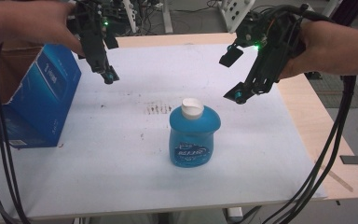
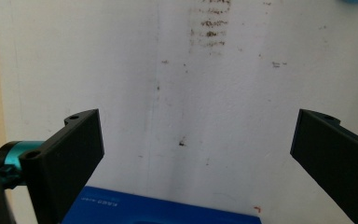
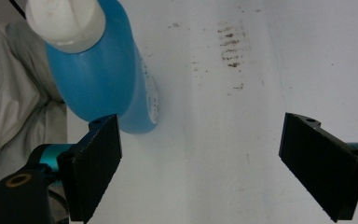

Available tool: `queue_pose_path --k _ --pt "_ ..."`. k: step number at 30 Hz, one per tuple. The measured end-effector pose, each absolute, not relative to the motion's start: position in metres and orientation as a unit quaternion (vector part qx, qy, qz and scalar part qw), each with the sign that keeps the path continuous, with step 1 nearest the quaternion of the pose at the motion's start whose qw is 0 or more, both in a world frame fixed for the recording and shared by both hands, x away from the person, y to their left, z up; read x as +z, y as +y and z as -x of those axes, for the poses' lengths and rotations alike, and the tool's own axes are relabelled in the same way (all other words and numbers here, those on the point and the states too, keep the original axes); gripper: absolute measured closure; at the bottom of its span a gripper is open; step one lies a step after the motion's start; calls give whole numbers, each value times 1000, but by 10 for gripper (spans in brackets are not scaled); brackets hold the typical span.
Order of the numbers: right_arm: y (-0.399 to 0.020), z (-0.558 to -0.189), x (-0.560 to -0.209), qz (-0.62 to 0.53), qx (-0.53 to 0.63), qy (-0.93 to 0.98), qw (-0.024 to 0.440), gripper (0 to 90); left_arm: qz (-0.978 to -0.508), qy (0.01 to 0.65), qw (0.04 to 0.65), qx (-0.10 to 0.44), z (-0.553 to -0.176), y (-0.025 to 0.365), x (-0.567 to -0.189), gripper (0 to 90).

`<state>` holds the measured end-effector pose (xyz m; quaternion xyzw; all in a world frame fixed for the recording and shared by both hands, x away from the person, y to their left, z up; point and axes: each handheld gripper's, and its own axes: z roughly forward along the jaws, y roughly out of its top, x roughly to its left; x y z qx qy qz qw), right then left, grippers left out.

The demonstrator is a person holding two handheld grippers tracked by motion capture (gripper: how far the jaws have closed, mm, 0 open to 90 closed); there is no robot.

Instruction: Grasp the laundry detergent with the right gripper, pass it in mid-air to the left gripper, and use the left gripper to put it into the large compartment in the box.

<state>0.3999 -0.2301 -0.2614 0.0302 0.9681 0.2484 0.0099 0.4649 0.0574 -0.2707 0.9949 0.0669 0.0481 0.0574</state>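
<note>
A blue liquid bottle (image 1: pixel 192 139) with a white cap (image 1: pixel 192 108) stands upright near the middle of the white-covered table (image 1: pixel 112 158). My right gripper (image 1: pixel 234 74) hovers above and to the right of it, jaws wide apart and holding nothing. In the right gripper view the bottle (image 3: pixel 103 74) lies left of the open gripper (image 3: pixel 200 168), outside the jaws. My left gripper (image 1: pixel 106 71) hangs open over the table's far left, beside a blue cardboard box (image 1: pixel 42 95). Between the left gripper's (image 2: pixel 196 154) jaws is bare table, with the box's top (image 2: pixel 168 211) at the bottom edge.
A patch of dark smudges (image 1: pixel 158 108) marks the table cover behind the bottle. Bare wood (image 1: pixel 326 140) runs along the table's right side. Black cables (image 1: pixel 326 154) trail from both grippers toward the front edge. Pale clothing (image 3: pixel 14 107) shows past the table edge.
</note>
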Motion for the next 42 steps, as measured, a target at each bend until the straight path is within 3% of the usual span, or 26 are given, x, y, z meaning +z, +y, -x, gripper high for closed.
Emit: queue_pose_path --k 27,42 --pt "-254 -358 -310 -20 363 932 -18 121 -995 64 59 42 -464 57 -284 24" --pt "-261 -355 -333 -25 398 917 -23 121 -995 67 59 42 -465 56 -285 24"
